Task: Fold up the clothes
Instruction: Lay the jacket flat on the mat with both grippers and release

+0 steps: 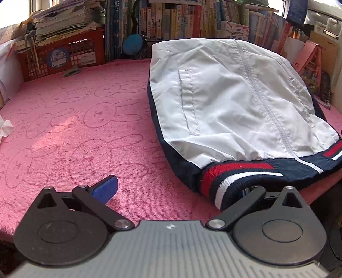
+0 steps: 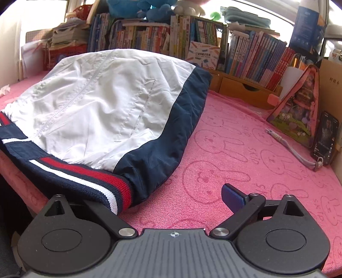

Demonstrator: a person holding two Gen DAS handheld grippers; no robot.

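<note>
The jacket looks light, soft and slippery; grip its thicker striped hem. Left tongs and right tongs stand apart, hem corners at 3 and 9 o'clock.

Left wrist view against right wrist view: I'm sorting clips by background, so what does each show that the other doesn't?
Only the left wrist view shows the red crate under stacked papers. Only the right wrist view shows the phone, the blue plush toys and the wooden drawer. Both show the white and navy jacket on the pink towel, the bookshelf, and open grippers.
</note>
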